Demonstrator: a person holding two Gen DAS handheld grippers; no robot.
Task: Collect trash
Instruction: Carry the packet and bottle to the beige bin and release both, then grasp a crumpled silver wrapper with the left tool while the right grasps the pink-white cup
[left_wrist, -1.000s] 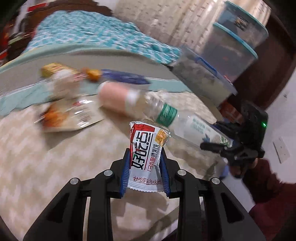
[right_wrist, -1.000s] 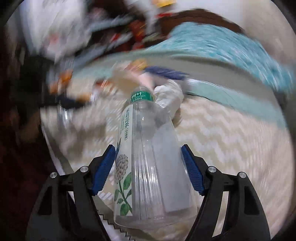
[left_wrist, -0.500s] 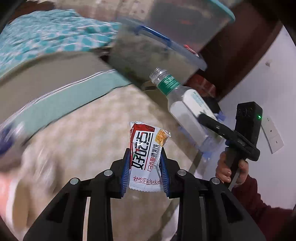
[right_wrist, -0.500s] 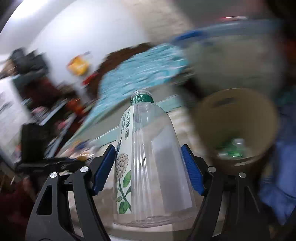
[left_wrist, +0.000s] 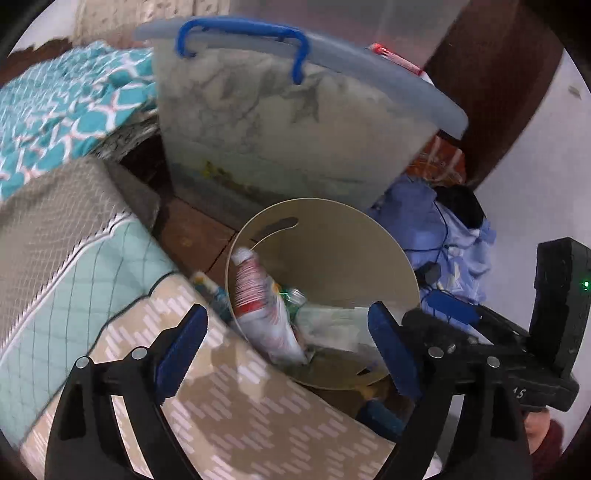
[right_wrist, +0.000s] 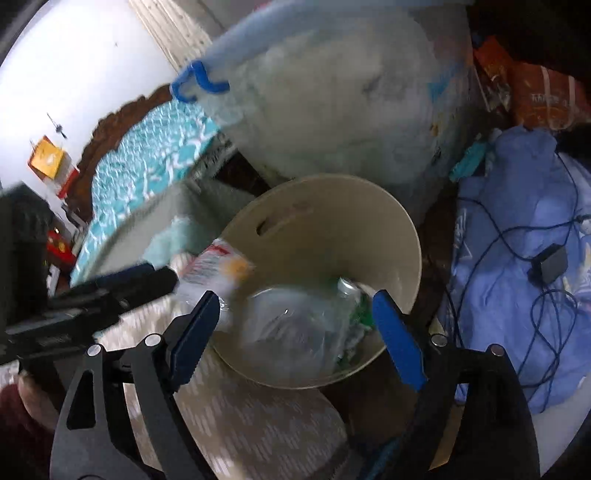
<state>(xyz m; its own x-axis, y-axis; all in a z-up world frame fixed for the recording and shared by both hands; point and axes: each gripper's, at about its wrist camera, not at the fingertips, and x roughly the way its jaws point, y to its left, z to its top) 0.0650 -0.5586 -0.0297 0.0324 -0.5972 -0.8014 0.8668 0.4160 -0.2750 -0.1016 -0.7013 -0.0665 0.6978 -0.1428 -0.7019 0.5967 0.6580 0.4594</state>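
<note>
Both your tools hang over the bin (left_wrist: 369, 258) beside the bed (left_wrist: 74, 266). The left tool (left_wrist: 286, 341) and right tool (right_wrist: 295, 330) are opening, nothing gripped: the wrapper (left_wrist: 258, 295) and bottle (right_wrist: 291, 325) are dropping in. Whether more trash remains can't be told.

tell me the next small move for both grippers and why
Probably swing both back toward the bed for more trash: the left gripper and right gripper are opening with nothing gripped, and the wrapper and bottle are dropping into the bin.
</note>
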